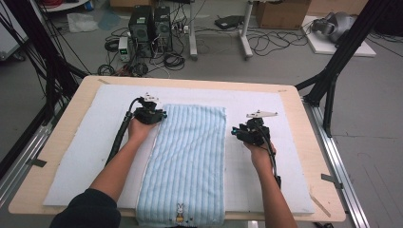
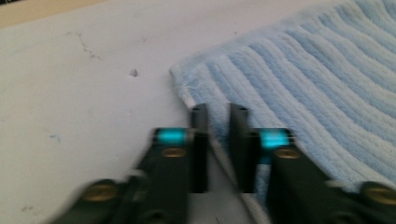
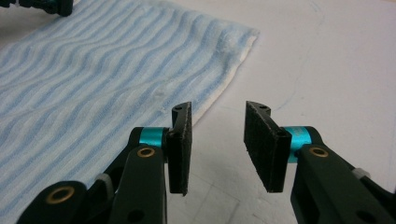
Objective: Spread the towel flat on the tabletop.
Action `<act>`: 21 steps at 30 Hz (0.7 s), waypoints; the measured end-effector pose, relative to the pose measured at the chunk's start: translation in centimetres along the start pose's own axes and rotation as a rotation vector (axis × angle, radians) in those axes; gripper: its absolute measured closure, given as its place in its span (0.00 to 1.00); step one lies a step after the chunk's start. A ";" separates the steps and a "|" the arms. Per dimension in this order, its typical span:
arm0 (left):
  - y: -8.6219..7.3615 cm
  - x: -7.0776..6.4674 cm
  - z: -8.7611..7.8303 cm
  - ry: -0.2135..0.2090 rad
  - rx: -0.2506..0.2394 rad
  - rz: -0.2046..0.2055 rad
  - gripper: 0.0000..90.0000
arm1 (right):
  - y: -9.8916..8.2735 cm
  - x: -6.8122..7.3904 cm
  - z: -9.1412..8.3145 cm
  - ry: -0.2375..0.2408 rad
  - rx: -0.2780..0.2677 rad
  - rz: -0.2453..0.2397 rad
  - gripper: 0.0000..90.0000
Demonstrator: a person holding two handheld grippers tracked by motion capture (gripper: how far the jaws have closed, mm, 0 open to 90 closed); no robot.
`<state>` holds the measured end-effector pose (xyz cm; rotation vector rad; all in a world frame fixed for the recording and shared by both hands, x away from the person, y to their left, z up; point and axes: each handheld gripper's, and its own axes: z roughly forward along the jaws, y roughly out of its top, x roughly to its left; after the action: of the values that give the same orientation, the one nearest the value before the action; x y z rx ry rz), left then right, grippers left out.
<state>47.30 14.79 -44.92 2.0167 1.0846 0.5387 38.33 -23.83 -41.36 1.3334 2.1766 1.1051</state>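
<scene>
A light blue striped towel (image 1: 190, 156) lies lengthwise on the white mat, with a small rabbit picture (image 1: 179, 212) at its near end. My left gripper (image 1: 160, 115) is at the towel's far left corner. In the left gripper view its jaws (image 2: 218, 112) stand close together with the towel's (image 2: 317, 79) left edge running between them, shut on it. My right gripper (image 1: 235, 131) sits just off the towel's right edge. In the right gripper view it (image 3: 218, 109) stands open over bare mat, with the towel (image 3: 93, 70) edge just left of its left jaw.
The white mat (image 1: 95, 142) covers most of a wooden table (image 1: 62, 156). Black frame legs (image 1: 328, 85) stand at both sides of the table. Computers (image 1: 149, 28) and cables lie on the floor beyond the far edge.
</scene>
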 end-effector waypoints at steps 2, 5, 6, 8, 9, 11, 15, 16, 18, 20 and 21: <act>0.2 -0.1 -0.1 0.038 0.015 0.021 0.98 | 0.0 0.1 0.2 -0.005 0.003 -0.004 0.68; 0.0 0.8 -0.3 0.068 0.017 -0.057 0.98 | 0.0 0.2 0.5 -0.013 0.001 -0.007 0.68; 0.0 1.0 -0.3 0.065 0.012 -0.064 0.98 | 0.0 0.2 0.7 -0.016 0.001 -0.008 0.68; -0.1 1.1 -0.4 0.093 0.013 -0.035 0.92 | 0.0 0.3 1.1 -0.019 0.001 0.005 0.68; -0.1 1.3 -0.5 0.111 0.015 -0.061 0.81 | 0.0 0.4 1.5 -0.014 0.002 0.006 0.68; -0.2 1.7 -0.8 0.093 0.004 -0.116 0.70 | 0.0 0.6 2.3 -0.006 0.014 0.012 0.69; -0.5 1.7 -1.3 0.036 -0.007 -0.121 0.68 | -0.1 1.2 4.2 -0.024 0.024 0.010 0.72; -0.7 1.7 -1.3 0.016 -0.004 -0.130 0.69 | 0.0 1.2 4.6 -0.044 0.018 0.015 0.74; -0.8 1.7 -1.1 0.013 0.004 -0.123 0.73 | 0.2 1.1 5.5 -0.042 0.013 0.049 0.78; -0.9 1.4 -1.1 -0.001 -0.004 -0.097 0.81 | 0.4 1.3 6.3 -0.029 0.030 0.034 0.84; -0.9 1.3 -1.1 -0.009 -0.004 -0.071 0.95 | 0.6 1.5 6.5 -0.037 0.030 0.013 0.92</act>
<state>46.81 16.62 -44.98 1.9674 1.1444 0.4936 42.14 -19.60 -44.84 1.3723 2.1694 1.0479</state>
